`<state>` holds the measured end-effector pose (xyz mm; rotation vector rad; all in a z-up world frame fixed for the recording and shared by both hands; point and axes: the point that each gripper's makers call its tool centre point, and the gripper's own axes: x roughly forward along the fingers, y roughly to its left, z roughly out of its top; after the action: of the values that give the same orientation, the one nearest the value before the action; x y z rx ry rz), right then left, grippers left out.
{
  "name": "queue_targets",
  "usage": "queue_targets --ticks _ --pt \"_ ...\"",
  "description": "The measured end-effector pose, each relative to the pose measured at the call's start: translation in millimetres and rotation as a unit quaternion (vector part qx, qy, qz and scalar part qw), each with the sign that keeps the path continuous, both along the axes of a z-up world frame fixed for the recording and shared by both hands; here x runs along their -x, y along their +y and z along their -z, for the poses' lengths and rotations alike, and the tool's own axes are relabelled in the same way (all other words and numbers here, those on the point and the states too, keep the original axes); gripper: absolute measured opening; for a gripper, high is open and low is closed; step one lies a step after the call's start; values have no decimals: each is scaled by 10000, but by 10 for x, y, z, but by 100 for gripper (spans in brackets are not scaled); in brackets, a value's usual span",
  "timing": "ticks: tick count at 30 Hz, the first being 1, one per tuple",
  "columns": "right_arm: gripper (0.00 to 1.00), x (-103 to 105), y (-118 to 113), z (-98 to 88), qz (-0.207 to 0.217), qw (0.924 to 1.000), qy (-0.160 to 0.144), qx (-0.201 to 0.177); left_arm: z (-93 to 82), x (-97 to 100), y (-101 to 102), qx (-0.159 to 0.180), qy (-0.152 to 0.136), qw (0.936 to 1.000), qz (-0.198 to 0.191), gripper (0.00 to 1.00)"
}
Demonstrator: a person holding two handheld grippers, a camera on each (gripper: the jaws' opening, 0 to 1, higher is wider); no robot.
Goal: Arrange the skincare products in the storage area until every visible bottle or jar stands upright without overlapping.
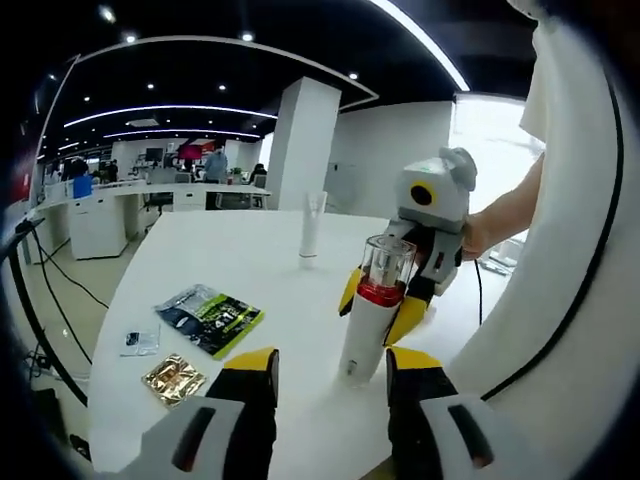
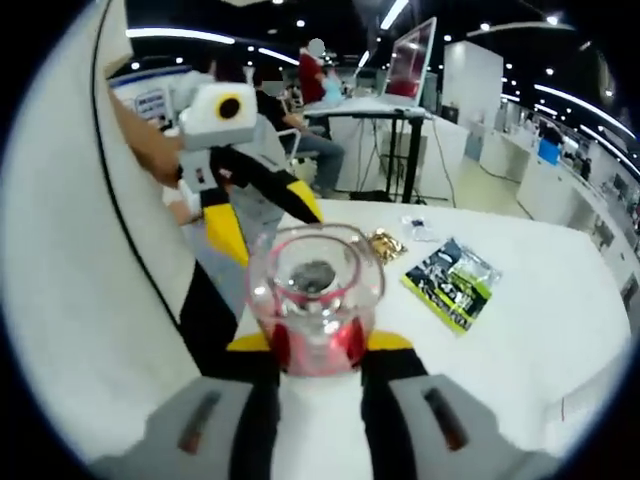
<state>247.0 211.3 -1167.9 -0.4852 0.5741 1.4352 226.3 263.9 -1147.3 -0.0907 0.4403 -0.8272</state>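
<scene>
Fingers of right gripper [image 1: 385,300] clenched on white bottle [image 1: 366,335] just below its red band, clear cap [image 2: 315,285] uppermost; bottle upright, base on white table [image 1: 240,260]. Fingers of left gripper [image 1: 330,385] released, yellow tips either side of bottle base, not touching. Around bottle on tabletop: green-and-black packet [image 1: 210,318] at 9 o'clock, slim white tube [image 1: 312,228] upright at 12 o'clock, gold sachet [image 1: 172,378] at 8 o'clock, small white card [image 1: 140,343] beyond packet.
</scene>
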Motion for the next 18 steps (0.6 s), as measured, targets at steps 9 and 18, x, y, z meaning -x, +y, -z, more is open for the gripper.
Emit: queue_targets --ticks 9,18 --pt "28 -328 -225 -249 543 9982 -170 -166 4 -42 -74 121 22 9999 41 44" --pt "28 -775 -642 -455 1146 9927 -289 -240 32 -46 -189 46 41 9996 263 44"
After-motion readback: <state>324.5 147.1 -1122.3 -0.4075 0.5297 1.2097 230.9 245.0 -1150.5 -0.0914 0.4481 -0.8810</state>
